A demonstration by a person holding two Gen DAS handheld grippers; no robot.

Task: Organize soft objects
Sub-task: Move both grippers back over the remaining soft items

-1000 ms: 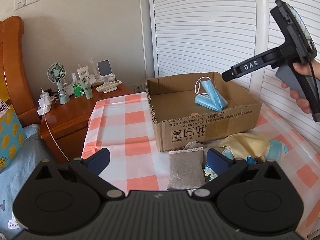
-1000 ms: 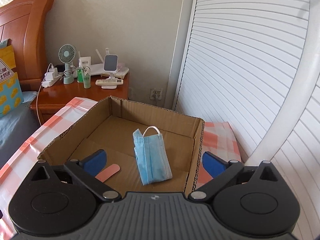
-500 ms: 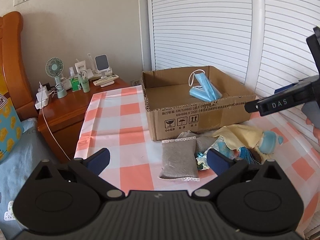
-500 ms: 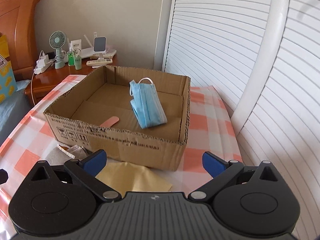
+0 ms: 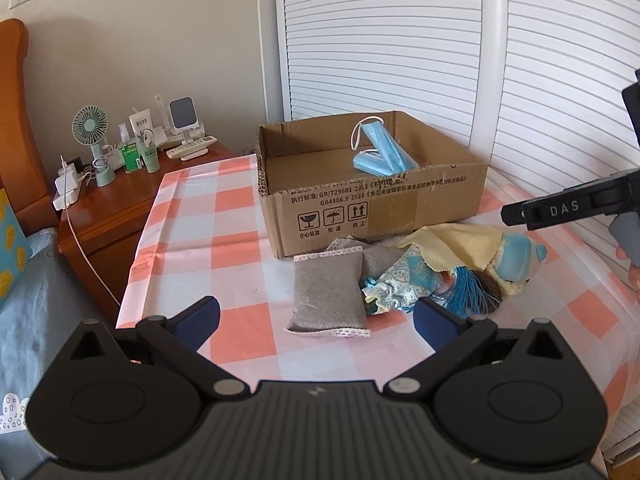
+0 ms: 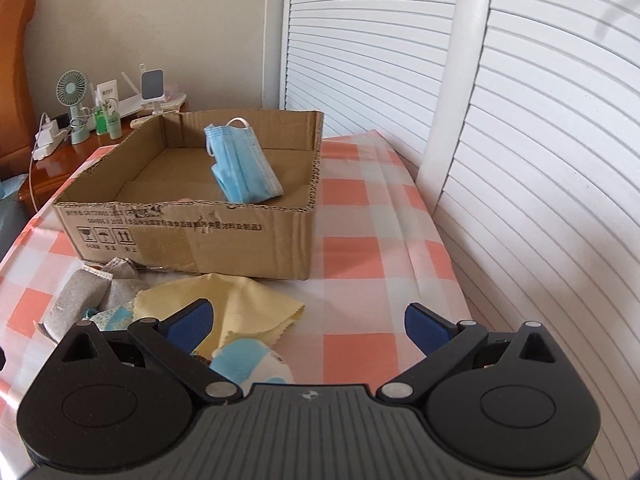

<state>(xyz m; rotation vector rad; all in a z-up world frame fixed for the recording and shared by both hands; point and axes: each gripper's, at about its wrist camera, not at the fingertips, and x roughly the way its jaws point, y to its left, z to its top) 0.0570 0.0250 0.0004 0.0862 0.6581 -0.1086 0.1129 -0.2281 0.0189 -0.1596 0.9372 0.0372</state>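
Both grippers are held released, jaws spread wide, nothing between them. Just ahead of the left gripper (image 5: 316, 320) a grey pouch (image 5: 328, 292) lies on the checked surface (image 5: 224, 240). Under the right gripper (image 6: 308, 322) a yellow cloth (image 6: 232, 304) and a blue toy (image 6: 248, 364) are seen. Beyond, a mask (image 6: 240, 168) lies inside the box (image 6: 192, 236).
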